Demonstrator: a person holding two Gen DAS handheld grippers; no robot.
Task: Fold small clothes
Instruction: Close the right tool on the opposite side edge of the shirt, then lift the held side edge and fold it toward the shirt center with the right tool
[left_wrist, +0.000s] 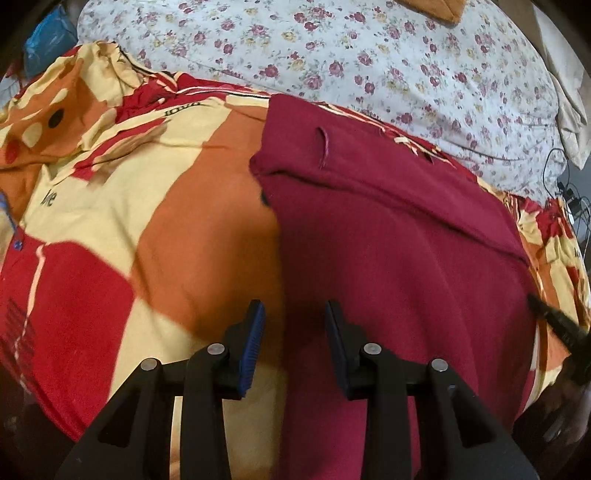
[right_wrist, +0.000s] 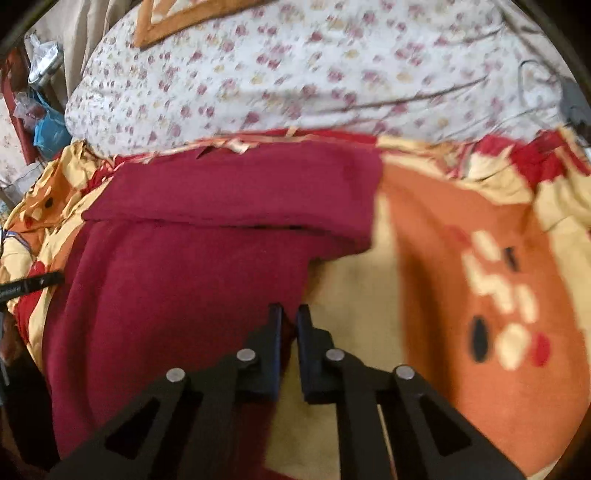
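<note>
The right gripper (right_wrist: 289, 317) is clenching its jaws at the garment (right_wrist: 184, 266) edge, probably to fold it; the left gripper (left_wrist: 294, 314) is hovering released.

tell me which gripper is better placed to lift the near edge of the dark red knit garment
Right gripper: it sits shut at the dark red knit garment edge. Left gripper hangs open over the other edge.

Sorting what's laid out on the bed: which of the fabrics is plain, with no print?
The maroon knit garment; the floral white sheet and cartoon-patterned orange-red blanket are both printed.
</note>
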